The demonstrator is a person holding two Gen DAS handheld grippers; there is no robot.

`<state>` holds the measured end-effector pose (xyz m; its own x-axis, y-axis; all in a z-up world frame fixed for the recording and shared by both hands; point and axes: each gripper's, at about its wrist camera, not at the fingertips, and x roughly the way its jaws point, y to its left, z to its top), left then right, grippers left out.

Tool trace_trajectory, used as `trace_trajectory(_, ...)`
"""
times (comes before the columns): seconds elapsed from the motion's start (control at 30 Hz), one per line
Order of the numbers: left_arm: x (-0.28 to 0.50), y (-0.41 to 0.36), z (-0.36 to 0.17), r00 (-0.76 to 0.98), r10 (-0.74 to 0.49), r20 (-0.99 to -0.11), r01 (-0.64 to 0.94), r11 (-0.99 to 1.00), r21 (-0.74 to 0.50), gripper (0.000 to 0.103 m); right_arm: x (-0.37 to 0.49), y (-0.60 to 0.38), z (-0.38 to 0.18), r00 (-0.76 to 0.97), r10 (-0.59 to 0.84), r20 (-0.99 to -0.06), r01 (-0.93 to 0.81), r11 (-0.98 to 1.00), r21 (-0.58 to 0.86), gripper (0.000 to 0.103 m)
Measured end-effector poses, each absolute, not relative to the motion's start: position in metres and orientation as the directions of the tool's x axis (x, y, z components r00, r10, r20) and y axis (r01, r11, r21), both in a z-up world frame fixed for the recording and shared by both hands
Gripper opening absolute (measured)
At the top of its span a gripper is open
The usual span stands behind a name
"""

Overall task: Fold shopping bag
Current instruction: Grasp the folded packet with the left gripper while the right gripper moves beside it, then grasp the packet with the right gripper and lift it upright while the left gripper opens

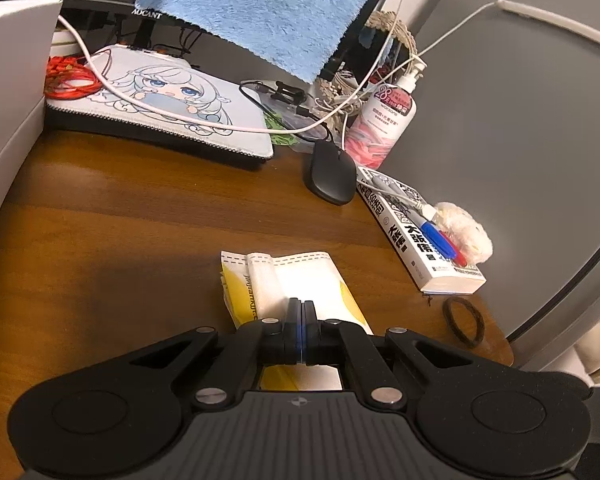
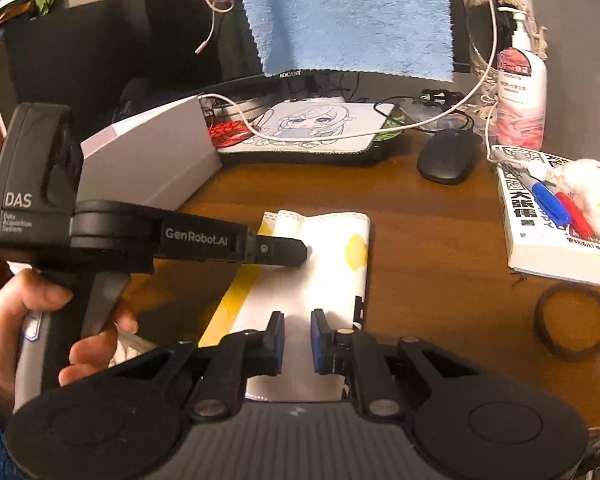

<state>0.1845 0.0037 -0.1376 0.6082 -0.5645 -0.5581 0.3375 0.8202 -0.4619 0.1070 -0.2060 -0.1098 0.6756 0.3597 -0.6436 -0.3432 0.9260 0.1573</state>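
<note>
The white and yellow shopping bag [image 1: 300,276] [image 2: 328,276] lies folded into a narrow flat strip on the brown wooden desk [image 1: 120,220]. My left gripper [image 1: 302,310] is shut, its fingers together, with the tip resting on the bag's upper layer; nothing shows between the pads. Seen from the right wrist, the left gripper [image 2: 306,255] reaches in from the left, held by a person's hand [image 2: 28,320]. My right gripper [image 2: 298,334] stands open just above the near end of the bag, with white fabric showing through the gap.
A black mouse [image 1: 330,174] and a cartoon-print pouch [image 1: 168,108] lie behind the bag. To the right are a book [image 1: 416,236] with markers on it, a pump bottle [image 1: 384,120] and a brown hair tie [image 2: 574,322]. A grey box [image 2: 152,156] stands at the left.
</note>
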Motion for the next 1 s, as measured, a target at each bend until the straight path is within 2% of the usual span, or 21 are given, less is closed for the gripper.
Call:
trace_trajectory(0.13,0.182,0.003,-0.136,0.602,-0.566,-0.563,0.359,0.822,-0.442,0.003,0.103,-0.214,-0.111,0.691,0.395,-0.606,-0.347,0.916,0.201,0.014)
trace_trajectory(0.2,0.179,0.003,-0.135,0.602,-0.564,-0.566,0.376,0.825,-0.422,0.003,0.104,-0.223,-0.109,0.663,0.457,-0.594,-0.355,0.889,0.287,0.025)
trace_trajectory(0.27,0.175,0.003,-0.135,0.598,-0.567,-0.567,0.386,0.823,-0.415,0.003,0.104,-0.238,-0.105,0.633,0.536,-0.559,-0.351,0.842,0.41,0.047)
trace_trajectory(0.33,0.172,0.005,-0.136,0.591,-0.577,-0.563,0.401,0.816,-0.416,0.003,0.102,-0.253,-0.101,0.613,0.608,-0.506,-0.348,0.782,0.518,0.058)
trace_trajectory(0.4,0.168,0.008,-0.137,0.582,-0.59,-0.56,0.41,0.808,-0.424,0.003,0.1,-0.266,-0.099,0.606,0.631,-0.484,-0.34,0.756,0.56,0.072)
trace_trajectory(0.47,0.164,0.01,-0.137,0.574,-0.599,-0.558,0.419,0.8,-0.429,0.003,0.098,-0.277,-0.102,0.602,0.642,-0.474,-0.313,0.736,0.601,0.096)
trace_trajectory(0.5,0.161,0.011,-0.137,0.571,-0.603,-0.557,0.424,0.798,-0.429,0.003,0.097,-0.283,-0.104,0.602,0.649,-0.465,-0.295,0.723,0.625,0.1)
trace_trajectory(0.63,0.15,0.014,-0.137,0.558,-0.615,-0.556,0.441,0.788,-0.429,0.003,0.089,-0.298,-0.115,0.612,0.683,-0.4,-0.31,0.672,0.673,0.103)
trace_trajectory(0.8,0.142,0.017,-0.137,0.55,-0.623,-0.556,0.448,0.782,-0.434,0.003,0.073,-0.317,-0.129,0.622,0.765,-0.17,-0.459,0.531,0.712,0.103)
trace_trajectory(0.9,0.139,0.018,-0.137,0.546,-0.627,-0.556,0.448,0.779,-0.439,0.003,0.078,-0.327,-0.144,0.566,0.809,-0.157,-0.394,0.433,0.811,0.103)
trace_trajectory(1.0,0.137,0.019,-0.137,0.541,-0.63,-0.557,0.449,0.776,-0.443,0.003,0.087,-0.326,-0.161,0.478,0.854,-0.204,-0.315,0.384,0.868,0.103)
